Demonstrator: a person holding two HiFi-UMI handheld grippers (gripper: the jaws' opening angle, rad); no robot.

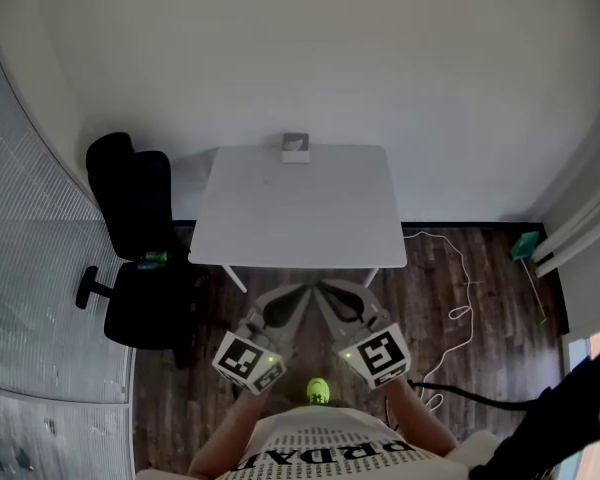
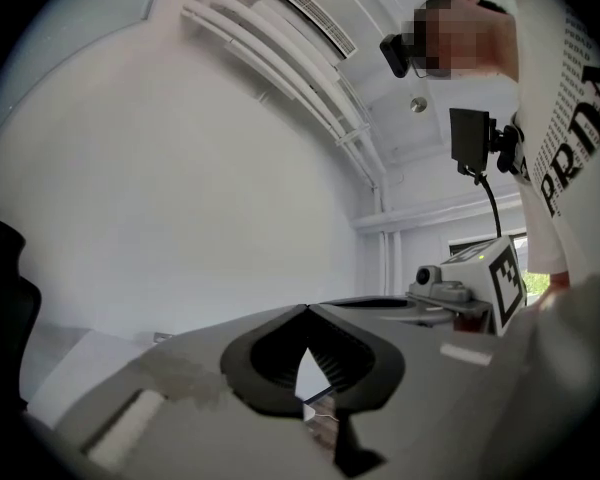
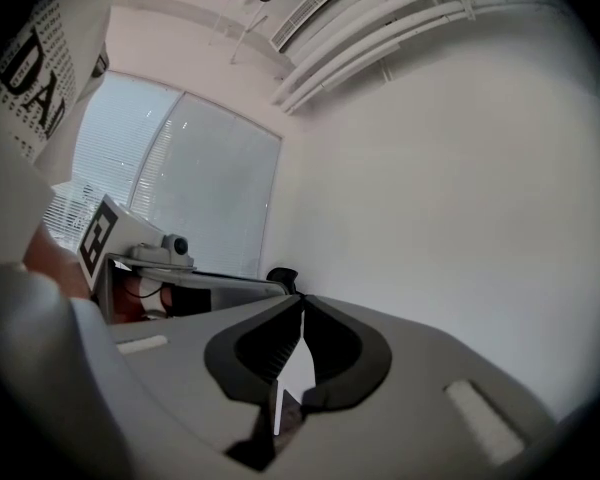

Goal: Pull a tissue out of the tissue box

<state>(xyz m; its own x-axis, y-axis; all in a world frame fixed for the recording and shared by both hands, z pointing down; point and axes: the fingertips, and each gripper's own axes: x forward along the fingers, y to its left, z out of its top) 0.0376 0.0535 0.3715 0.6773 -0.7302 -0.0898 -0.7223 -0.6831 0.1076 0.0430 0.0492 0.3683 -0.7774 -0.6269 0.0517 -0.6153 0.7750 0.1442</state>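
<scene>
White tissue box [image 1: 295, 148] sits at the far edge of the table [image 1: 300, 218], at mid-width, well apart from the left gripper [image 1: 298, 293] and right gripper [image 1: 328, 290], which are side by side just off the table's near edge, each with jaws pressed together and empty.

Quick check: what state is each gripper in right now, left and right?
Left gripper: tongs closed, tips touching, nothing held.
Right gripper: tongs closed, tips touching, nothing held.
</scene>
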